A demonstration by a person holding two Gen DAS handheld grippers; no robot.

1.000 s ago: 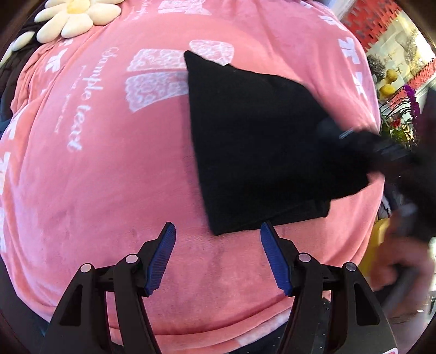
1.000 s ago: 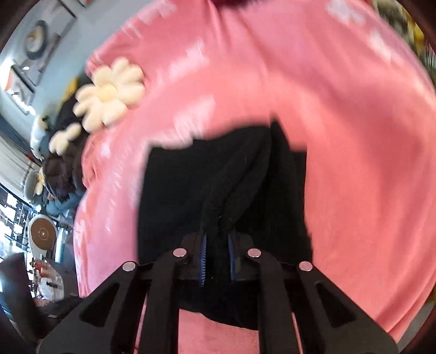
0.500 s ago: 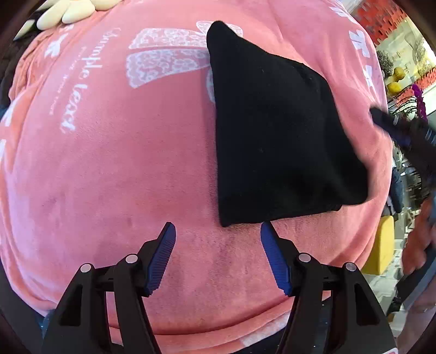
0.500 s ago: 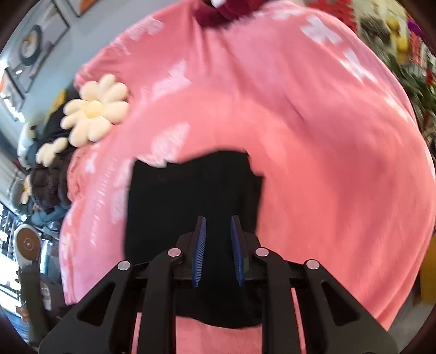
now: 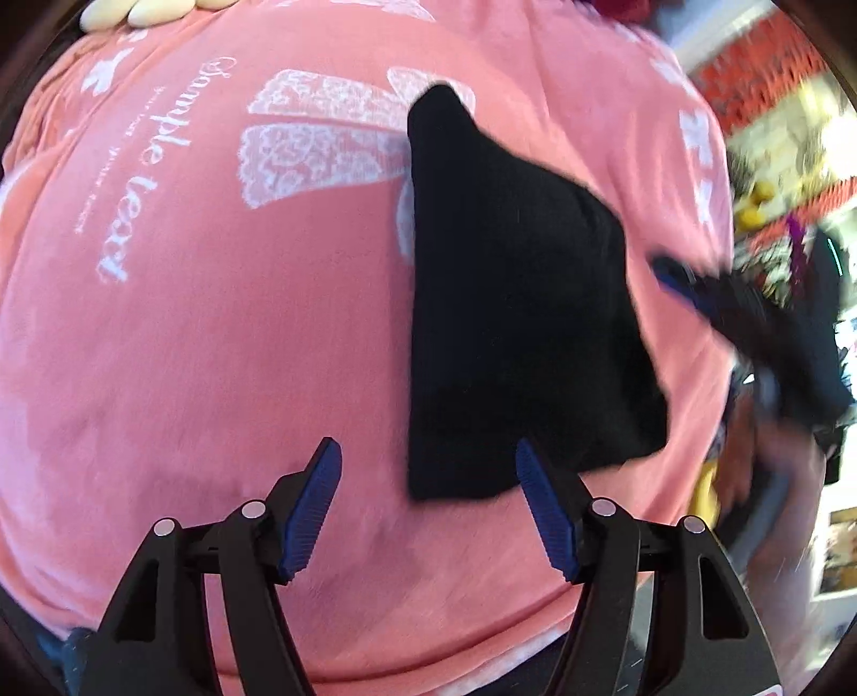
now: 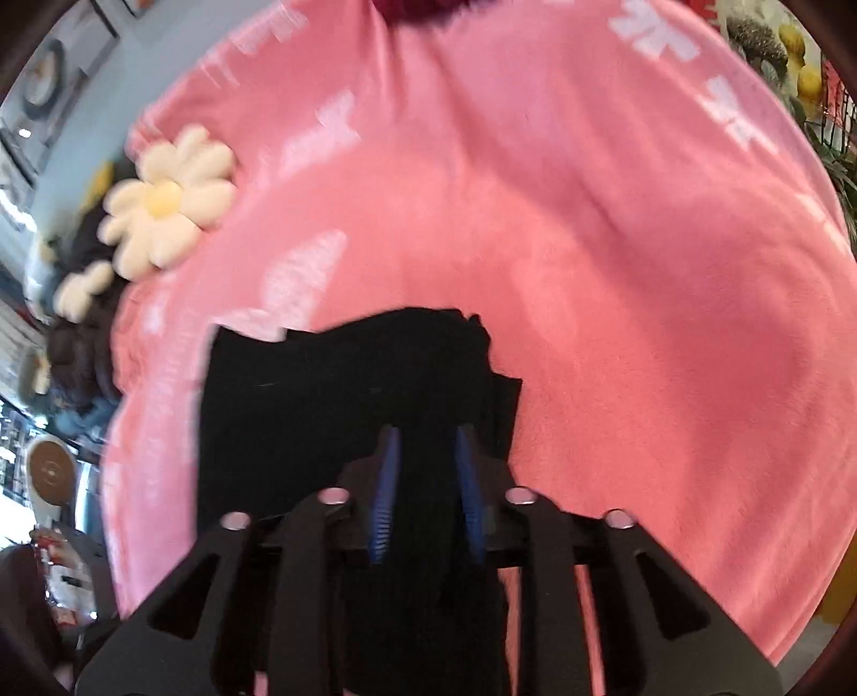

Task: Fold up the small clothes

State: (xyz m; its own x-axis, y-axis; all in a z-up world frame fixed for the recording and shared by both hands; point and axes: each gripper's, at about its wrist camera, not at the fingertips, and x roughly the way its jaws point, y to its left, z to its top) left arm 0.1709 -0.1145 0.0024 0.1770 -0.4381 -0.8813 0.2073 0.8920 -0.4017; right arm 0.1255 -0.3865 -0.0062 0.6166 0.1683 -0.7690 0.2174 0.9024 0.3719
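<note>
A small black garment [image 5: 514, 300] lies folded flat on a pink blanket [image 5: 214, 332]; it also shows in the right wrist view [image 6: 343, 396]. My left gripper [image 5: 426, 466] is open and empty, its right fingertip over the garment's near edge. My right gripper [image 6: 426, 444] hovers above the garment's near side with its jaws a little apart and nothing between them. It also shows, blurred, in the left wrist view [image 5: 691, 284], just right of the garment.
The pink blanket [image 6: 616, 267] with white prints covers the whole surface. White daisy-shaped cushions [image 6: 166, 203] lie at its far left edge. A dark red item [image 6: 423, 8] sits at the far edge. Shelves and room clutter [image 5: 776, 160] lie beyond the right edge.
My right gripper let go of the garment, opened a little and drew back to the right. The garment settled flat. My left gripper shifted slightly toward its near edge.
</note>
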